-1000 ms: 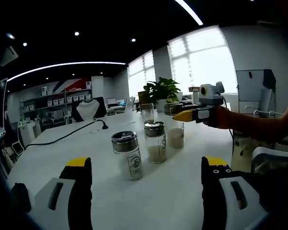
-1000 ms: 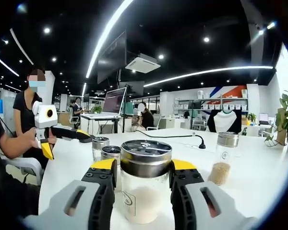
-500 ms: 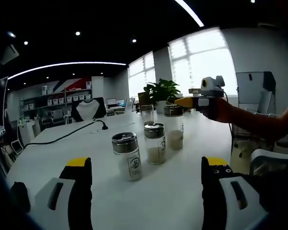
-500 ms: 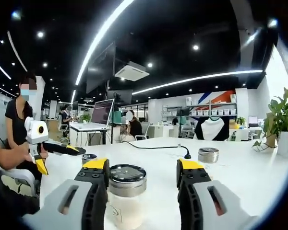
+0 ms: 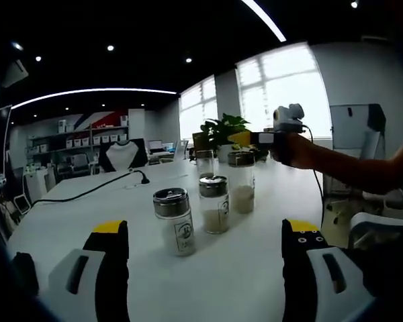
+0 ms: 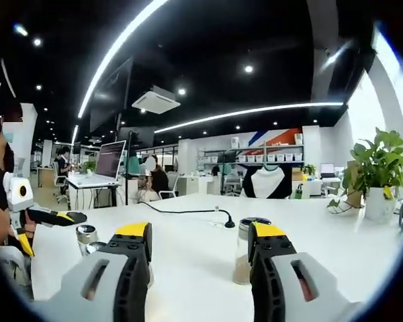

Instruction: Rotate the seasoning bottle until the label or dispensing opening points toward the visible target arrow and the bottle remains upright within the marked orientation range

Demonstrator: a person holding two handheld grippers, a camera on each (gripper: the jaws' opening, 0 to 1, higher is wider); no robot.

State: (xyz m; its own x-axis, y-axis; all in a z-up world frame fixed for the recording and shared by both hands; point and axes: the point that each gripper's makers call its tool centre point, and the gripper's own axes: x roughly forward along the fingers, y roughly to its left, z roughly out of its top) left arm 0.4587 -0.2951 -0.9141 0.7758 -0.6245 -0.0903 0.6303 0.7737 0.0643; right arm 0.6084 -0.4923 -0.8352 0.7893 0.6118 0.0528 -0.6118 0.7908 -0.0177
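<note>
Showing white table [image 5: 255,268] in open office: ceiling strip lights, windows, shelves at back, plant [image 5: 223,129] past the bottles, black cable [image 5: 87,191] across top. Four bottles upright mid-table: nearest bottle [image 5: 174,220], second [image 5: 214,204], third [image 5: 241,181], fourth [image 5: 205,163] behind. Left tongs [image 5: 205,268] spread, empty, low over table, short of the bottles. Right tongs [image 6: 200,268] spread, empty; seen from left view [image 5: 245,139] raised above third bottle. Versus 1 s ago: right tongs let go of third bottle and lifted clear; bottle standing. Left tongs unchanged.
</note>
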